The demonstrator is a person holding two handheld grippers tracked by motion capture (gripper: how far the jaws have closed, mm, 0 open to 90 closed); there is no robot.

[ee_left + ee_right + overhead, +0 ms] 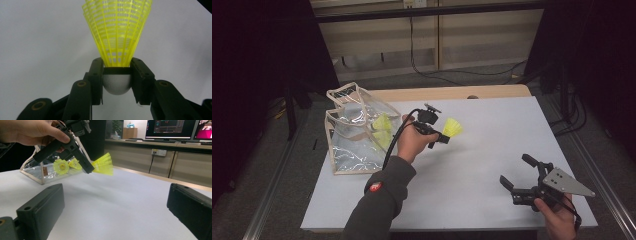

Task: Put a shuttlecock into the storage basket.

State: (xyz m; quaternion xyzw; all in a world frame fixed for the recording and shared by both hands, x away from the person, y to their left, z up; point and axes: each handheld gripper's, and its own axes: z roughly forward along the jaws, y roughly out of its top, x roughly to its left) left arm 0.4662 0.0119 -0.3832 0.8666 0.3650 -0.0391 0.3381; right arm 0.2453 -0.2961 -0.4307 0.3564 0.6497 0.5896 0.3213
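A yellow plastic shuttlecock point(453, 128) with a white cork base is held above the white table, its skirt pointing right. My left gripper point(443, 136) is shut on its base; the left gripper view shows the cork point(117, 83) pinched between both jaws and the yellow shuttlecock skirt point(117, 30) fanning away. The held shuttlecock point(103, 164) also shows in the right gripper view. A clear plastic bag point(357, 131) with beige trim lies at the table's left and holds two or more yellow shuttlecocks point(382, 129). My right gripper point(517, 172) stands open near the front right, nothing between its jaws.
The white table sheet point(492, 160) covers a wooden top point(452, 92). Black cables point(447, 75) run on the floor behind the table. Dark curtains stand at both sides. Monitors point(170, 128) sit on a far counter in the right gripper view.
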